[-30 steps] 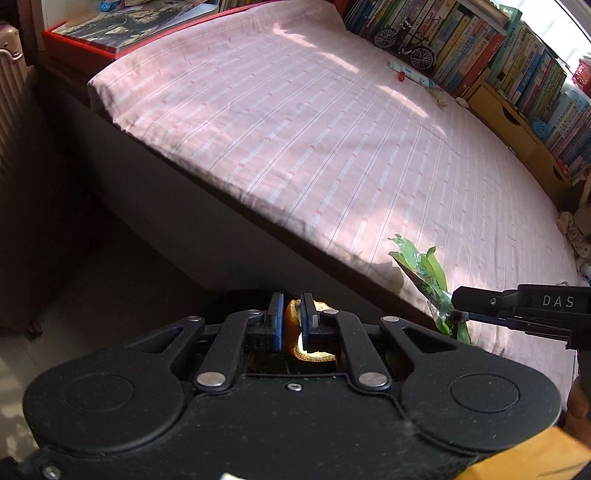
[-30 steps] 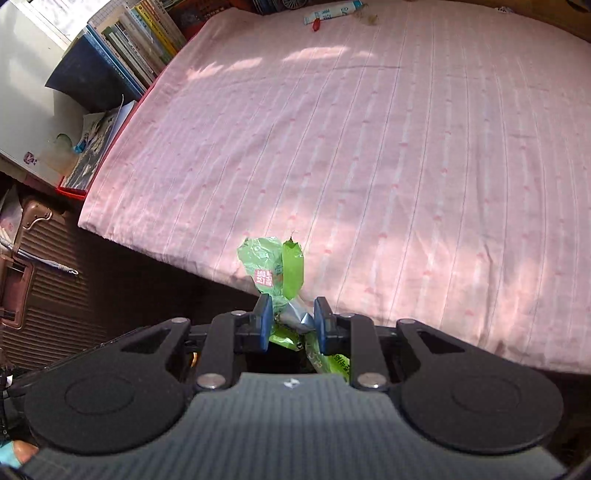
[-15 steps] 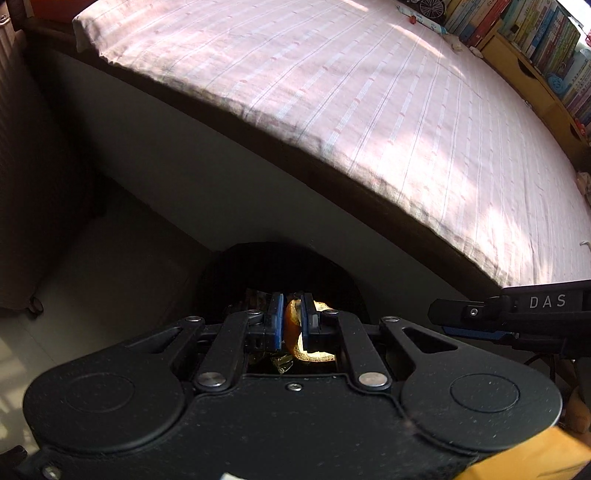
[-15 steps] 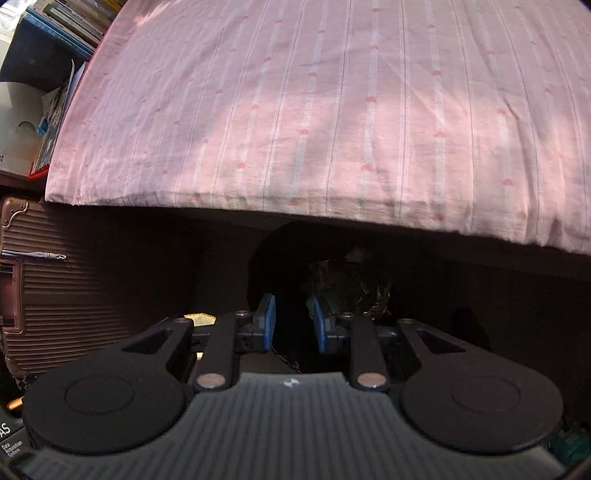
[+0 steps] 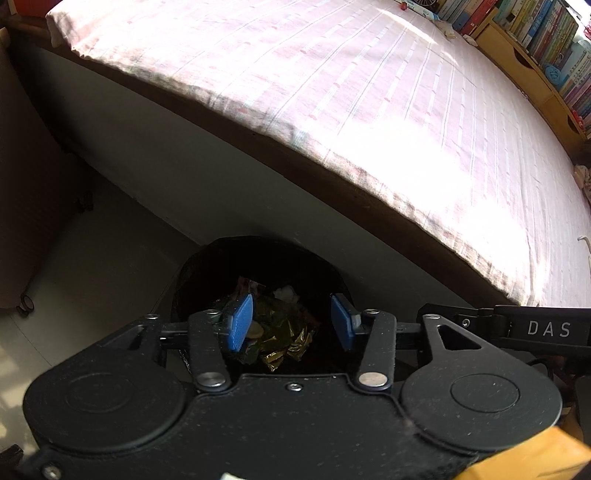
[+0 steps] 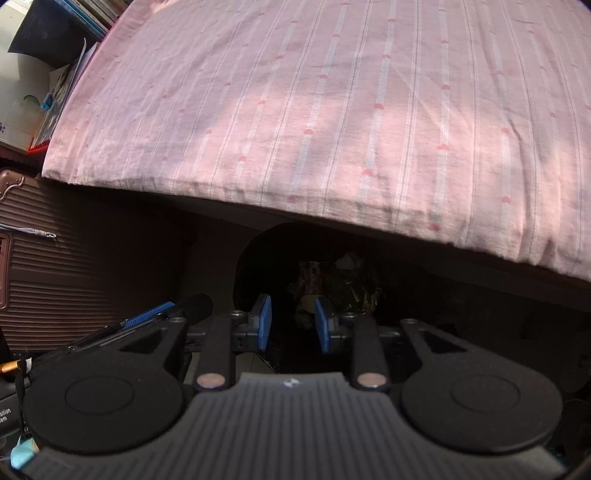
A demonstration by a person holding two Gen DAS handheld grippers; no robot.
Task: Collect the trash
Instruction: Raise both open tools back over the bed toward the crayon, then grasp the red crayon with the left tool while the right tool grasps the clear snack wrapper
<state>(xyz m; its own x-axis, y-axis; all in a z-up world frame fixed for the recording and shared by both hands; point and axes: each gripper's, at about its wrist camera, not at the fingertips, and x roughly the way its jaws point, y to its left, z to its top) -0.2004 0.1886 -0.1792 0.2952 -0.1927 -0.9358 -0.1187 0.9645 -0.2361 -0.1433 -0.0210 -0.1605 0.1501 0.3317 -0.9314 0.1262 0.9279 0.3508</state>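
1. The bed (image 5: 388, 110) edge crosses mid-frame; bare floor (image 5: 96, 258) lies lower left.
2. The black trash bin (image 5: 207, 266) at lower centre holds crumpled wrappers (image 5: 280, 332).
3. The left gripper (image 5: 291, 326) and right gripper (image 6: 291, 326), fingers just parted, are empty above it.

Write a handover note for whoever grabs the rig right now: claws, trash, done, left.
Left claw: jaws have just been opening, nothing between them, hanging over the black bin.
Right claw: jaws also just opening, empty, pointing into the same bin beside the bed.
Trash: wrappers lie in the bin; the orange piece and green wrapper carried a second ago are out of the claws.
Left: small items at the bed's far edge by the bookshelf; whether they are trash I cannot tell.
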